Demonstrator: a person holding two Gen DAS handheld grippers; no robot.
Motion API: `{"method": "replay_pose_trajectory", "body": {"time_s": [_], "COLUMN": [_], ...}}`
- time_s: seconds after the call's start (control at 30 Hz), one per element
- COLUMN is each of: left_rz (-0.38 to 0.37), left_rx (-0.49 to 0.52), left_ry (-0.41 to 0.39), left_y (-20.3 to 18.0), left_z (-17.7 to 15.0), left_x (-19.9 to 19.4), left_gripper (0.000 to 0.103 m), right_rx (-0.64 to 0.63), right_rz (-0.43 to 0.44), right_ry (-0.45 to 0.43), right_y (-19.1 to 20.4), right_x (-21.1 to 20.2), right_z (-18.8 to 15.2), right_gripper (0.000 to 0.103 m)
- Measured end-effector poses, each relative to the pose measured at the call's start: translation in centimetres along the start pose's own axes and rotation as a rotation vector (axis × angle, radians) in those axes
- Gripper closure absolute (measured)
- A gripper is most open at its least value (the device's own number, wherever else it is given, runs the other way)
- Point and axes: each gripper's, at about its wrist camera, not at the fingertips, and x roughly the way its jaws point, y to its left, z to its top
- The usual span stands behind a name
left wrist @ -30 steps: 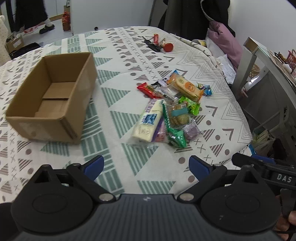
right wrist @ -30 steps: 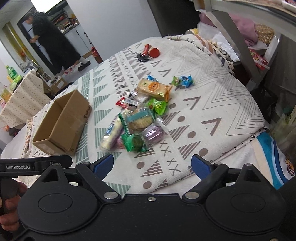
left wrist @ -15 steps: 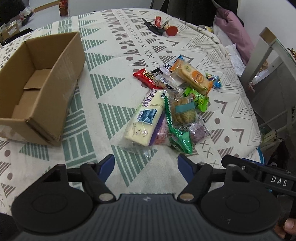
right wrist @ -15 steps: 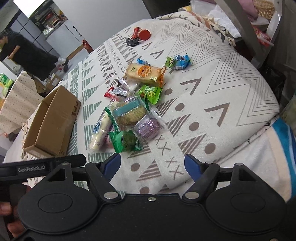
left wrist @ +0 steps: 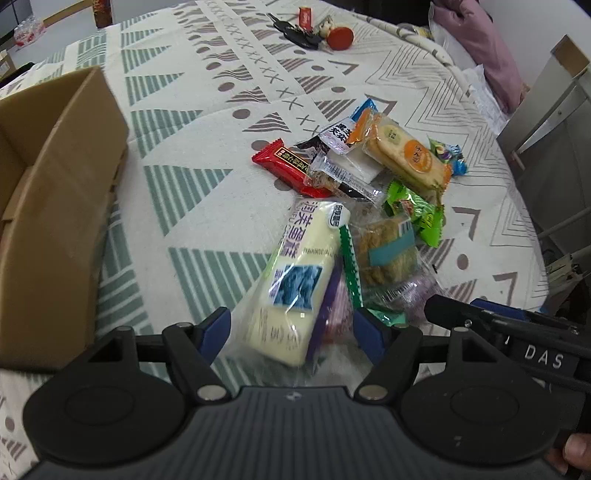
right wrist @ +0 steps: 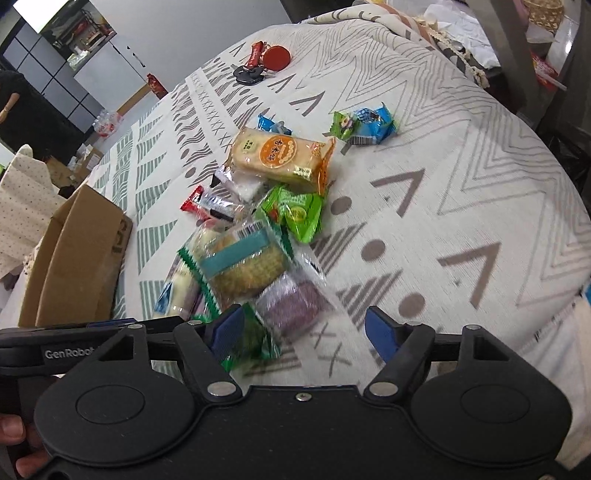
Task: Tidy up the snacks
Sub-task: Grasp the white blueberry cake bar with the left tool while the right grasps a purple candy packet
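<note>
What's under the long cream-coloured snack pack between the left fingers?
A purple wrapper pokes out beneath the cream pack's right edge, with tablecloth around it. Whatever lies under its middle is covered.

Patterned tablecloth (left wrist: 207, 122): cardboard box (left wrist: 55, 206), snack pile (left wrist: 354, 206), keys (left wrist: 295, 33).

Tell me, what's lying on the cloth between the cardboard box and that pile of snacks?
Nothing: in the left wrist view only bare patterned tablecloth separates the cardboard box from the snack pile.
</note>
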Motion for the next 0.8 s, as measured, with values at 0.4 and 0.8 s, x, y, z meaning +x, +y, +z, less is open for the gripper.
{"method": "replay_pose_trajectory", "body": {"time_s": [0.4,0.8], "left_rz": [-0.037,-0.062], "left_rx": [-0.06,-0.12], "left_ry": [0.036,0.038], "left_y": [0.7,0.3], "left_z": [0.8,-0.4], "left_x": [2.2,-0.3], "left_gripper": [0.042,0.07], "right_rx": [-0.071,-0.055], "right_rz": [-0.015,0.034], "right_ry": [0.01,-0.018], "right_y": [0.4,0.2], "right_x": [2.6,0.5], "right_z": [0.1,-1.0], "right_gripper": [0.044,0.074]}}
